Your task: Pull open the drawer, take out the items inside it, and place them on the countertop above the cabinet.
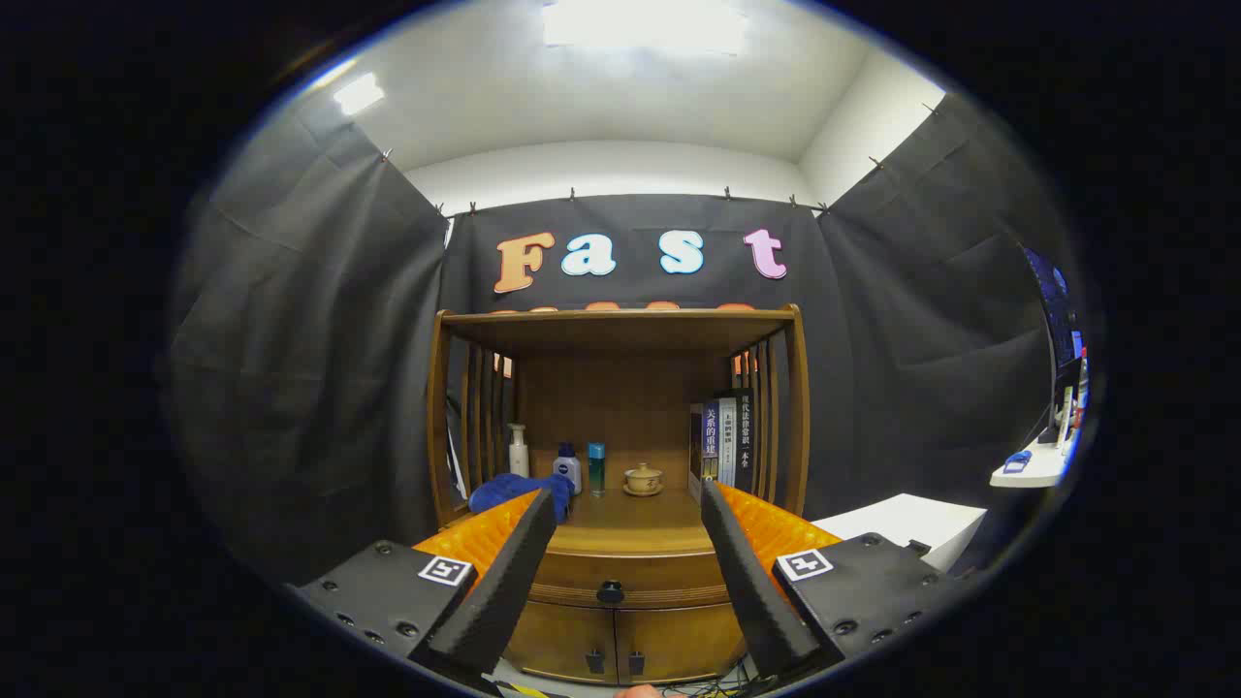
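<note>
Black cloth hangs all round this booth under a white ceiling with bright lights, and a wooden cabinet (620, 582) stands against the far wall straight in front of me. It carries an open shelf unit with slatted sides and a flat top board.

On the countertop (630, 519), going from the left, I see a blue cloth (509, 490) bunched at the left end, partly behind my left finger. Next stands a white pump bottle (519, 451), then a small white bottle with a dark cap (568, 469), then a slim teal bottle (596, 468). Near the middle sits a little lidded ceramic cup on a saucer (643, 478). At the right end a row of books (727, 441) stands upright against the slats.

My gripper (628, 512) is spread wide and holds nothing; my fingers (499, 582) reach up either side of the cabinet front. The drawer (625, 580) lies below the countertop, closed, and its dark round knob (610, 590) sits between my fingers, lower than their tips and beyond them, not touched. Beneath it are two cupboard doors with small dark pulls.

Off to the right, past my right finger, a white table corner (906, 523) shows, and farther right a monitor (1057, 330) stands on a white ledge.
</note>
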`<action>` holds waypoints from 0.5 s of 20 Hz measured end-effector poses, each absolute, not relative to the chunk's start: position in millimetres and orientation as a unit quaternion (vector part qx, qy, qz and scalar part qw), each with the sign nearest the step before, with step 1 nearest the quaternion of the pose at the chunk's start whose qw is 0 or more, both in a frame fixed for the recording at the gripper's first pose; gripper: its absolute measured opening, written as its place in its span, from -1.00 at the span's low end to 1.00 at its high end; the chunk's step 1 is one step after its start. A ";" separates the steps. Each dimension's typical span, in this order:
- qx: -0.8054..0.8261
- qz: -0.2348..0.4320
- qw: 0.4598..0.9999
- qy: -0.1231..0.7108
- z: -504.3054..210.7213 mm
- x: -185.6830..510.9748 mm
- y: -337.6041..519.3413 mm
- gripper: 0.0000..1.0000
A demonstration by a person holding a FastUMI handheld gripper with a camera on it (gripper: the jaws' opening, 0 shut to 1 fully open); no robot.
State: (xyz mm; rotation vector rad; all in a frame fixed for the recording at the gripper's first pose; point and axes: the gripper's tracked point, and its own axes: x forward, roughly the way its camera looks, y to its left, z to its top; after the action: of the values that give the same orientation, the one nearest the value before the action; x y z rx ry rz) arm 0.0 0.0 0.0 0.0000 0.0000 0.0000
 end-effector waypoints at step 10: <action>0.001 -0.006 1.000 0.004 -3.0 0.0 -3.2 0.96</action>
State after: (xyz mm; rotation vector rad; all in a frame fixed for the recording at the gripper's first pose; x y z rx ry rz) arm 0.0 -3.2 -3.0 0.0022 0.0071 -0.0119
